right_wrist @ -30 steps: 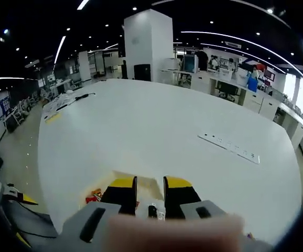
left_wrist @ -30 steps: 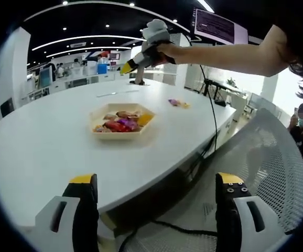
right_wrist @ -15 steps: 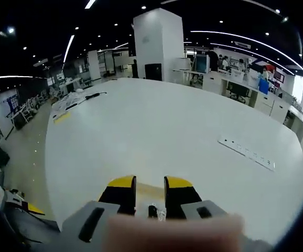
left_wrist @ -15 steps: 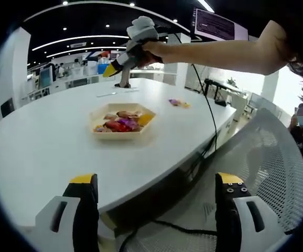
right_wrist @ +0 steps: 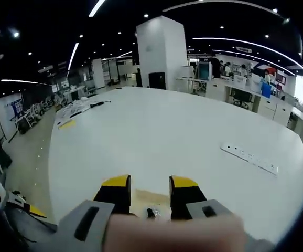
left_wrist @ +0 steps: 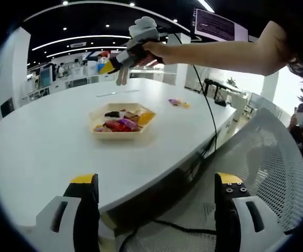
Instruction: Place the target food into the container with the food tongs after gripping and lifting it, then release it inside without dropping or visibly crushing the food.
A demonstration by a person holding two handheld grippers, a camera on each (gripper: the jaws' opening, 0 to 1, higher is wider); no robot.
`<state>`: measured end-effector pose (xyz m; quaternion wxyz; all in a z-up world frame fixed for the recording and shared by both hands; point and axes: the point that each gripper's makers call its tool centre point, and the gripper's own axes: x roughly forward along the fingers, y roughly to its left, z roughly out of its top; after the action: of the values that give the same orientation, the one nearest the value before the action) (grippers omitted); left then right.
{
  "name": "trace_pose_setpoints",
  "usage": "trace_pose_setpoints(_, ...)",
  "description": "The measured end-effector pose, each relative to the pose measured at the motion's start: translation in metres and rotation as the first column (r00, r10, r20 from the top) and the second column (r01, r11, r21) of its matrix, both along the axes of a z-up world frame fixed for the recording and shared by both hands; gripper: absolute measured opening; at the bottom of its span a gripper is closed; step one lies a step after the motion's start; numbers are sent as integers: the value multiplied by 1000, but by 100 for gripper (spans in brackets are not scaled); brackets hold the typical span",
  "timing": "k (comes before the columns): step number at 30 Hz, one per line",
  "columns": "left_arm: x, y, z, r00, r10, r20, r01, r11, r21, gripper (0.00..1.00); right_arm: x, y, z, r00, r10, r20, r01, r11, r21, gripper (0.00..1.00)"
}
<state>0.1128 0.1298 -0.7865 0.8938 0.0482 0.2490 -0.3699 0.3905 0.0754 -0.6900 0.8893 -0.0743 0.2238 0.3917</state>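
A shallow beige container [left_wrist: 141,131] holding several wrapped foods [left_wrist: 119,125] sits on the white table [left_wrist: 41,152]. A small wrapped food [left_wrist: 179,103] lies alone farther along the table. A person's hand holds my right gripper [left_wrist: 121,59] above the container's far side, and pale food tongs [left_wrist: 121,76] hang down from it. In the right gripper view my right gripper [right_wrist: 150,184] has its yellow-tipped jaws close around the tongs' top [right_wrist: 150,212], with a bit of the container [right_wrist: 143,197] below. My left gripper [left_wrist: 157,194] stands wide open near the table's edge, holding nothing.
A grey mesh chair [left_wrist: 269,163] stands right of the table, and a black cable [left_wrist: 212,115] hangs over the edge. A power strip [right_wrist: 248,157] lies on the table's far part. A white pillar [right_wrist: 159,58] and desks stand beyond.
The right gripper has moved left and lower over the container, and the tongs now hang in plain sight. Its jaws stand slightly wider apart. The left gripper has not moved.
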Motion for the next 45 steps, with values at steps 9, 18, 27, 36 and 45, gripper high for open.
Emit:
trace_pose_setpoints(9, -1, -1, -1, 1000, -8, -5, 8, 1000, 4, 88, -2, -43, 10, 996, 5, 93, -6, 1000, 11, 28)
trace_pose_setpoints(18, -3, -1, -3, 1000, -10, -16, 10, 1000, 11, 88, -7, -108, 6, 997, -68, 36, 66, 996, 53, 26)
trace_pose_setpoints(27, -3, 0, -4, 1000, -8, -22, 8, 1000, 15, 88, -5, -169, 12, 982, -188, 29, 185, 979, 89, 25)
trace_pose_setpoints(36, -4, -2, -5, 999, -19, -31, 20, 1000, 11, 87, -11, -217, -8, 965, -261, -11, 261, 965, 34, 27)
trace_pose_setpoints(45, -3, -1, -4, 1000, -8, -23, 8, 1000, 12, 90, -17, -243, -19, 947, -318, -50, 321, 945, 64, 29)
